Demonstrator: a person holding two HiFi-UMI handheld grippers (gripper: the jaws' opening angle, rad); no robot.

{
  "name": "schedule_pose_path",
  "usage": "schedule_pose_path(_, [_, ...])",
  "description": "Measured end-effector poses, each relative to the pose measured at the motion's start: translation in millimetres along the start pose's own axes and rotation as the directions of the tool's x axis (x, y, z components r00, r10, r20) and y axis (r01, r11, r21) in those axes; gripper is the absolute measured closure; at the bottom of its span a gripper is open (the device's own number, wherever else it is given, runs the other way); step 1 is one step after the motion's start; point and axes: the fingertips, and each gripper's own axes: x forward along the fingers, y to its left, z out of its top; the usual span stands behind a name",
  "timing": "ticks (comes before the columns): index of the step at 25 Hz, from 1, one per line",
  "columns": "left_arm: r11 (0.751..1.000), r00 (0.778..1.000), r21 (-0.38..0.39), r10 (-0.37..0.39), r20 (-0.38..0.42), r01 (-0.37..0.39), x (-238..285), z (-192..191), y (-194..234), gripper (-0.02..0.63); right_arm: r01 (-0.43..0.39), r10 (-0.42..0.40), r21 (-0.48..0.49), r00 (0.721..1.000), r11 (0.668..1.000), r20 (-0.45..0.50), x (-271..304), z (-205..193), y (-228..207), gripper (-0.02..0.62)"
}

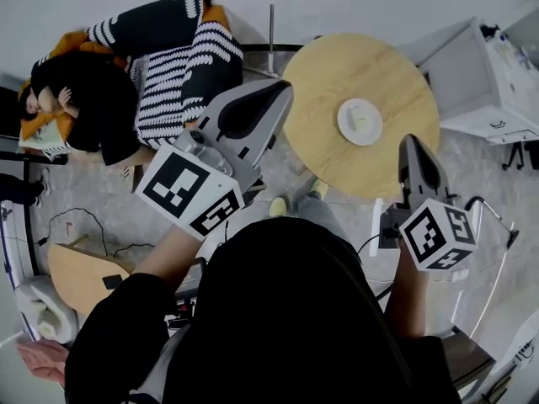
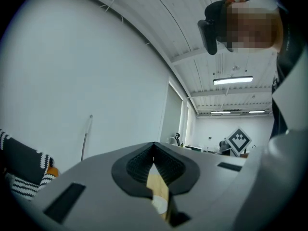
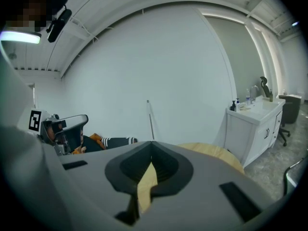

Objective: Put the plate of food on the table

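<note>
A white plate of food point(image 1: 360, 121) rests on the round wooden table point(image 1: 396, 74), right of its middle. My left gripper point(image 1: 285, 89) hovers at the table's left edge, jaws shut and empty. My right gripper point(image 1: 411, 141) hangs over the table's near edge, just below the plate, also shut with nothing held. In the left gripper view, the gripper point(image 2: 154, 146) has its tips together, and a sliver of table point(image 2: 156, 182) and plate point(image 2: 160, 203) shows through the slot behind them. In the right gripper view, the gripper point(image 3: 152, 144) is shut, with the table point(image 3: 211, 152) beyond it.
A person in a striped sweater point(image 1: 173, 70) sits on an orange seat left of the table. A white cabinet point(image 1: 484, 82) stands to the right, a thin pole point(image 1: 271, 15) stands behind the table, and a smaller wooden top point(image 1: 76, 276) with cables is at lower left.
</note>
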Motion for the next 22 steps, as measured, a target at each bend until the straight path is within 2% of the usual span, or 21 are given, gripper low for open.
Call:
schedule_pose_path(11, [1.000,0.999,0.029,0.000,0.039,-0.001,-20.2,11.4,-1.3,0.598,-0.003,0.004,-0.024,0.999,1.000,0.035,-14.6,0.1,17.6,0.586])
schedule_pose_path(22, [0.999,0.999,0.038,-0.027,0.035,0.026,-34.9,8.7,-10.7,0.598,0.009,-0.008,-0.033,0.999,0.999,0.050,-26.7,-5.4,25.5,0.586])
